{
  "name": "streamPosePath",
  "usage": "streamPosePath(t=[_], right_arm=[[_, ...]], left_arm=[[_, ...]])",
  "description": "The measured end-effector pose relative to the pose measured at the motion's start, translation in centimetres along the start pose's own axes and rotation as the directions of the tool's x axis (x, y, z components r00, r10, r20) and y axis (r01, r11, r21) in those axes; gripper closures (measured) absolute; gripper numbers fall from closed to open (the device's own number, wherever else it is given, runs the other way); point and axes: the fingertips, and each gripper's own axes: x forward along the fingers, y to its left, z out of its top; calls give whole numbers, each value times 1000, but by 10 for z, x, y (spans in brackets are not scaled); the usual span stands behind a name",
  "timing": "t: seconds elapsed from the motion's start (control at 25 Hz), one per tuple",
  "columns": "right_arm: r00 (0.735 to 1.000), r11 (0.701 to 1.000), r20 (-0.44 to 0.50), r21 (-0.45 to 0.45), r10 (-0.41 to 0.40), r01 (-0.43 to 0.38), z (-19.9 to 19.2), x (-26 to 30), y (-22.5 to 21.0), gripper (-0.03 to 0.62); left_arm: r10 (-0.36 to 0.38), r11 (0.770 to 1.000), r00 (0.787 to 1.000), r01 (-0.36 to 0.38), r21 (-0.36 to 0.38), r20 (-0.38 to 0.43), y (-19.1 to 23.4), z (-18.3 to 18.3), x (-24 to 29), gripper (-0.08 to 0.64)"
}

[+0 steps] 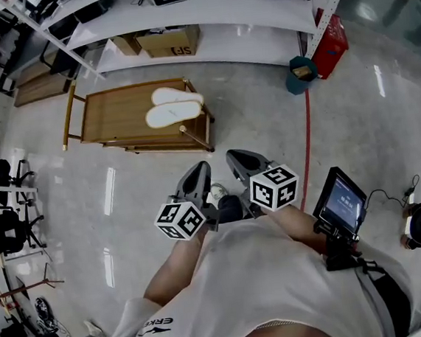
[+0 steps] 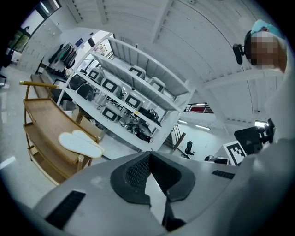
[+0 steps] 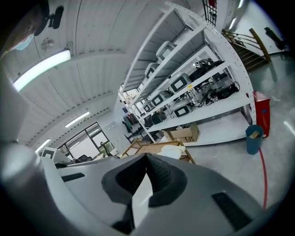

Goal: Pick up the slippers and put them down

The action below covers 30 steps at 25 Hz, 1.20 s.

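Grey polished floor [image 1: 353, 113], white shelving [image 1: 203, 13] across the top of the frame.
- 1 wooden trolley [image 1: 109, 111], upper centre.
- 2 white slippers [image 1: 173, 107] on its top, side by side, long axes running left to right.
- 2 grippers, lower centre: left gripper [image 1: 198, 171] and right gripper [image 1: 238, 158], both clenched on nothing.

Slippers lie well apart, above and slightly left of both. Left gripper judged marginally nearer.

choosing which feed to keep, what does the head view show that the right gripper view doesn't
Only the head view: the right gripper from outside with its marker cube, and a small screen beside the person. Only the right gripper view: its shut jaws up close, a ceiling light, a staircase. Both: white slippers on the wooden cart, white shelving, the teal bin.
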Motion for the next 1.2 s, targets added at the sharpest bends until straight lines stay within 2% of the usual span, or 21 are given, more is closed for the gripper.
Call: streamPosePath(t=[0.2,0.52,0.76,1.2], right_arm=[[1000,1000,-7,-5,-18,18,10,39,-10,588],[996,996,-10,-25,-89,89,48,105,-41,588],[991,991,-32,-32,-130,129,57,142,-50,588],[980,992,-161,-57,-118,110,55,200,-91,588]], left_arm=[[4,1000,1000,-4,-20,1,37,12,19,557],[-21,999,1000,21,-31,3,88,52,64,557],[-18,998,1000,18,-58,-2,124,71,79,557],[96,986,995,-99,-135,-28,176,71,110,557]])
